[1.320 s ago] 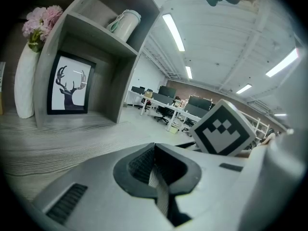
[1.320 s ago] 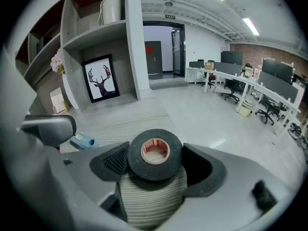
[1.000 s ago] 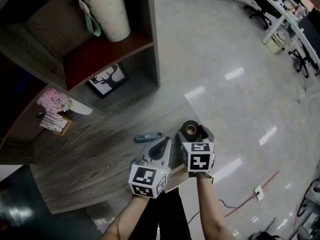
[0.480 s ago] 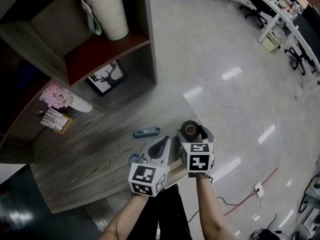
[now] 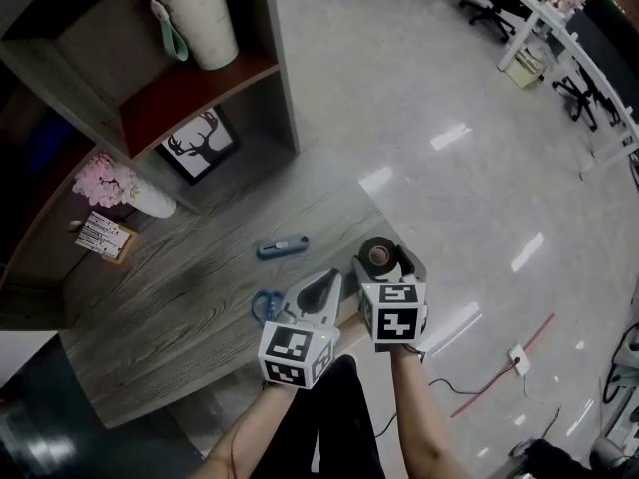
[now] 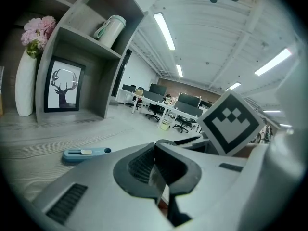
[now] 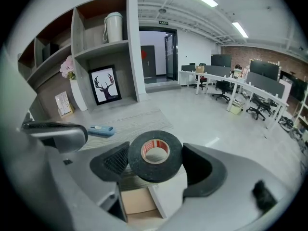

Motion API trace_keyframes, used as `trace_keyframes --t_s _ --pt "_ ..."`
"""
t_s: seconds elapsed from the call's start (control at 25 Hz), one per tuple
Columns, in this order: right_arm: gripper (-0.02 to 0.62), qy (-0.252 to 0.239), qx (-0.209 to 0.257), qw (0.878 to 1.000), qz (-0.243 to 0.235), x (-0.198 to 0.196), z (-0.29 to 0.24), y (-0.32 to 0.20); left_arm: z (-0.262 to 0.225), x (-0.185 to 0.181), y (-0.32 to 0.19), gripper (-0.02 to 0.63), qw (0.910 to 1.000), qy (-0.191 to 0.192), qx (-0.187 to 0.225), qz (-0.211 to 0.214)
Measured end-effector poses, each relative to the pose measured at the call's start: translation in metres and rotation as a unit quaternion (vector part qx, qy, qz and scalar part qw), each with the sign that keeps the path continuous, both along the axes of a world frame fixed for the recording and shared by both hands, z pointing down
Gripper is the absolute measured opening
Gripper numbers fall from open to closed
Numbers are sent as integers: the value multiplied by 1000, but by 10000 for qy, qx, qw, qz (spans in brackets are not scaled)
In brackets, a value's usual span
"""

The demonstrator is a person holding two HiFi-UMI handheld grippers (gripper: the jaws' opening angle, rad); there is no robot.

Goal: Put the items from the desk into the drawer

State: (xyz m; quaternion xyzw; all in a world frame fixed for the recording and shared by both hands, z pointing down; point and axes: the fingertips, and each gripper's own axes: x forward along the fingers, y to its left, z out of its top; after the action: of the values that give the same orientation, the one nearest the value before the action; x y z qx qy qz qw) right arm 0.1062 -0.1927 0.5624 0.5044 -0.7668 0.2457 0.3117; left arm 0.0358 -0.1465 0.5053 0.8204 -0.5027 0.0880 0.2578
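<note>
- Your right gripper point(image 5: 385, 259) has its jaws clamped on the black tape roll point(image 7: 155, 168), one pad on each side of the rim, roll flat with the hole up.
- Your left gripper point(image 6: 156, 170) has its jaws pressed together, with nothing I can make out between them.
- The roll hangs at the front edge of the bench point(image 5: 180, 297), over what looks like the open drawer point(image 7: 136, 201); a pale floor shows right below.
- The step looks like the drop. Lower the roll inside the drawer walls before you release, so it can't bounce or roll out.
- Part the jaws just enough, then lift straight up.
- Not yet in: the blue utility knife point(image 5: 282, 247) and the blue scissors point(image 5: 264, 305). Both lie on the bench, the scissors just beside the left gripper.
</note>
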Motion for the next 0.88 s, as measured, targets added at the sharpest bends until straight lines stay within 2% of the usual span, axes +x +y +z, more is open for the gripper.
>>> trace_keyframes --t_s 0.48,0.88 --pt "359 63 -95 9985 529 42 -8 72 -3 37 57 9 9979 -149 -66 630" --pt "359 -23 -251 9976 640 43 7 116 14 48 92 9 9959 -218 -202 860"
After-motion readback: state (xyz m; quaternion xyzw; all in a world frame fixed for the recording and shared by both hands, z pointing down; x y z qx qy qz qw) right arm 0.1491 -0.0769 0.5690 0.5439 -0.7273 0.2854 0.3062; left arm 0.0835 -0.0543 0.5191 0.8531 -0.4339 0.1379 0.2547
